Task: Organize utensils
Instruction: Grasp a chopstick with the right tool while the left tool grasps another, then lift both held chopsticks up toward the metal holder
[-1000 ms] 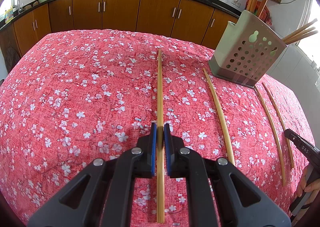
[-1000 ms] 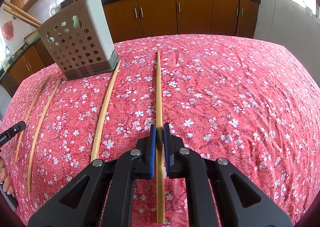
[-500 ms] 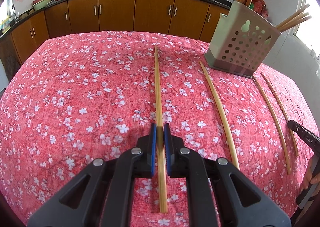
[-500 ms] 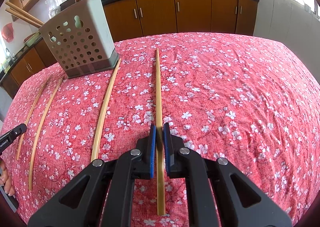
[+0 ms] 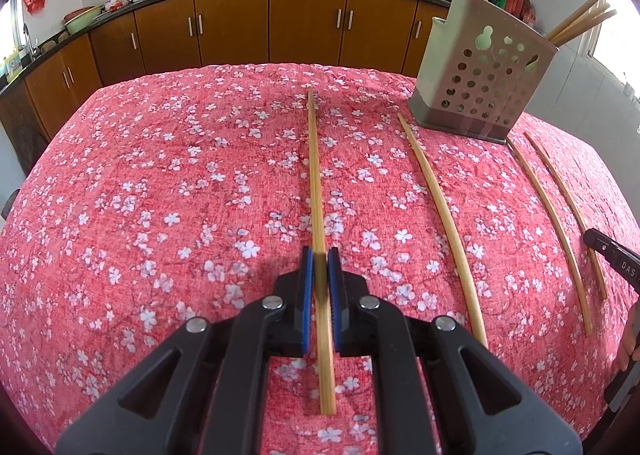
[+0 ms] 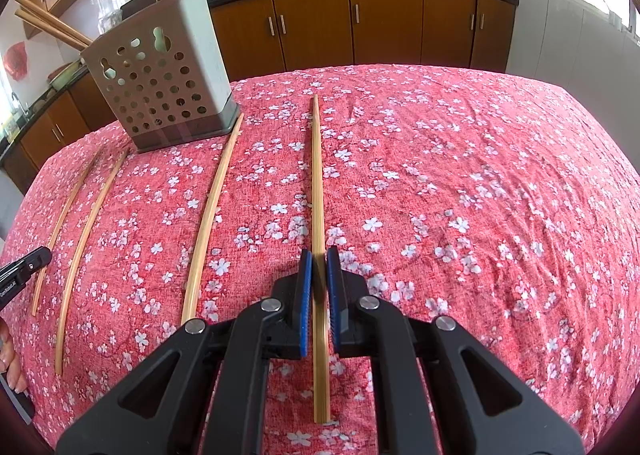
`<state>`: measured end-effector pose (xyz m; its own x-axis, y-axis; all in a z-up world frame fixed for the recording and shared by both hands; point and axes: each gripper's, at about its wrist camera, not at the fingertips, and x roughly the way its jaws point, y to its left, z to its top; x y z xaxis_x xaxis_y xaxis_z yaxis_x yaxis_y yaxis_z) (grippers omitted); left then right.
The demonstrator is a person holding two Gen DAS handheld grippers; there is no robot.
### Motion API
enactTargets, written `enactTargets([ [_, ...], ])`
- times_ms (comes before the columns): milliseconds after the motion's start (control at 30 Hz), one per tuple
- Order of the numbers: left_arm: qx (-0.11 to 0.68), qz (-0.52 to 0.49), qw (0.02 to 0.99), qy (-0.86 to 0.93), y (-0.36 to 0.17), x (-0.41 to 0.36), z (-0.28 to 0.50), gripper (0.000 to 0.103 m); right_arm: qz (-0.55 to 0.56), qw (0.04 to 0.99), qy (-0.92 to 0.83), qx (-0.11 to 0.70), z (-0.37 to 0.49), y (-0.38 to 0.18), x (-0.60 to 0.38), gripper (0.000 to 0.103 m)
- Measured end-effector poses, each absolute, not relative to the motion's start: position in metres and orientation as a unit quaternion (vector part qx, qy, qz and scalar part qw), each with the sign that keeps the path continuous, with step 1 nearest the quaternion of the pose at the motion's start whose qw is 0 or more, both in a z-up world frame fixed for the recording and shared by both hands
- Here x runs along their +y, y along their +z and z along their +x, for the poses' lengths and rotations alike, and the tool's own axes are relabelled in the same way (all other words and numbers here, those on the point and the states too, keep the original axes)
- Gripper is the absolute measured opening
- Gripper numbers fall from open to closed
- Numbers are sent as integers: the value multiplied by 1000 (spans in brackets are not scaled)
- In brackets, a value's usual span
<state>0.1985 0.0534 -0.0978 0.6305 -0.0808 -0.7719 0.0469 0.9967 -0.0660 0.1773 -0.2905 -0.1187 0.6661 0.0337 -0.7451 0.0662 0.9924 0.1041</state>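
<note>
In the left wrist view my left gripper is shut on a long bamboo chopstick that runs straight away over the red floral cloth. In the right wrist view my right gripper is shut the same way on another chopstick. Both are gripped near their near ends. A grey perforated utensil holder stands between the two hands with several chopsticks upright in it. One loose chopstick lies on the cloth, its far end at the holder's base.
The table wears a pink-red flowered cloth. Two thin chopsticks lie past the holder in each view. A hand shows at each view's edge. Brown kitchen cabinets and woks line the far wall.
The left wrist view has rolled slightly, so the holder now looks more upright and sits lower in the frame. Both grippers stay shut on their chopsticks. The right view barely differs.
</note>
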Motion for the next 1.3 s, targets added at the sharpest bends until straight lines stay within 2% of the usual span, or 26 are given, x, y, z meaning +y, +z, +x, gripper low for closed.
enactTargets([
  [400, 432, 2, 901, -43, -92, 49, 184, 8, 57, 914, -5, 403, 160, -107, -296, 8],
  [800, 315, -39, 947, -53, -2, 60, 166, 8, 75, 960, -10, 271, 128, -24, -315, 8],
  [967, 272, -57, 959, -53, 33, 62, 163, 8, 78, 966, -10, 247, 129, -5, -318, 8],
  [1300, 248, -56, 965, -60, 59, 65, 167, 8, 76, 972, -2, 223, 130, 7, -311, 8],
])
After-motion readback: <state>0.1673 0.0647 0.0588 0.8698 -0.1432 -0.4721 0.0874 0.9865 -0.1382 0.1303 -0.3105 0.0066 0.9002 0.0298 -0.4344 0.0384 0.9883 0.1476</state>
